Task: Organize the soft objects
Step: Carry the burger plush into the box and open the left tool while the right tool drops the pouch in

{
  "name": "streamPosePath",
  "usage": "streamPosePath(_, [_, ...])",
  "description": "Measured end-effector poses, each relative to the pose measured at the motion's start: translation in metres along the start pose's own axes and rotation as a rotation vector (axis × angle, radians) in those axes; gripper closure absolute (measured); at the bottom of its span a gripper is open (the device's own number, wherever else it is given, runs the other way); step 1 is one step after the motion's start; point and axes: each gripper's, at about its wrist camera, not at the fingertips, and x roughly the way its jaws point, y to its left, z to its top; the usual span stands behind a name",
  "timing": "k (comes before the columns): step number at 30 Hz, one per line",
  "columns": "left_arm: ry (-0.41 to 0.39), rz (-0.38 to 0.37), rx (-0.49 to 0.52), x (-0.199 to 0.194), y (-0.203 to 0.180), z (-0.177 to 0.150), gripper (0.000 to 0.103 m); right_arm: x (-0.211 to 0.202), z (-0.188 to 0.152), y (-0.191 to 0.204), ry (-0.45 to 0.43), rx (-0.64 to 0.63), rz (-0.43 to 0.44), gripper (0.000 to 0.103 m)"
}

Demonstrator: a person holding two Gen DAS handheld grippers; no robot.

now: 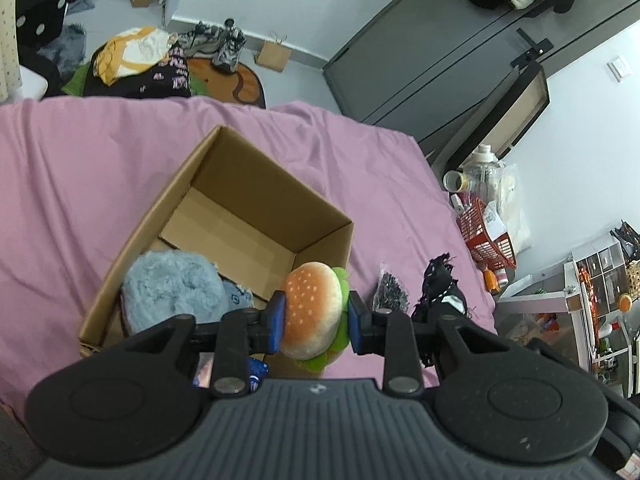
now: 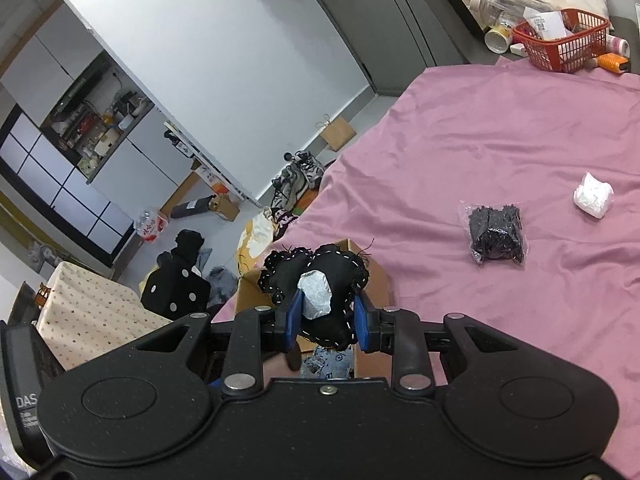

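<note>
Both claws are loaded, so the step in hand is the carry-and-drop into the box (image 1: 224, 216) that sits open on the pink bed (image 1: 80, 168). The left claw (image 1: 316, 314) is clamped on a burger plush (image 1: 314, 308), its blue pads pressing the bun from 9 and 3 o'clock; the burger hangs over the box's near corner, at about 5 o'clock of the opening. A fluffy blue toy (image 1: 172, 288) already lies inside, at 8 o'clock on the box floor, leaving the far half bare. The right claw (image 2: 326, 316) is clamped on a black stitched plush (image 2: 320, 280) with a grey patch, held above the box's edge in its own view. The next move, I judge, calls for carrying the burger toward 11 o'clock until it clears the rim, then spreading the pads to let it fall on bare cardboard; the black plush would follow. A bag of black bits (image 2: 496, 234) and a white wad (image 2: 594, 196) lie on the bed at 2 o'clock, well apart from the box.
</note>
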Motion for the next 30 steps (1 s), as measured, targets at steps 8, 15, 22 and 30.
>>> streamPosePath(8, [0.017, 0.038, -0.037, 0.009, 0.008, 0.006, 0.053, 0.020, 0.000, 0.006, 0.042, -0.002, -0.013, 0.075])
streamPosePath(15, [-0.033, 0.056, -0.098, -0.002, 0.022, 0.017, 0.048, 0.032, -0.001, 0.016, 0.070, -0.007, -0.006, 0.075])
streamPosePath(22, [-0.068, 0.088, -0.113, -0.009, 0.029, 0.024, 0.046, 0.040, 0.000, 0.028, 0.084, -0.001, 0.014, 0.061])
streamPosePath(30, [-0.115, 0.138, -0.110, -0.016, 0.029, 0.026, 0.027, 0.025, 0.001, 0.016, 0.065, 0.020, -0.032, 0.030])
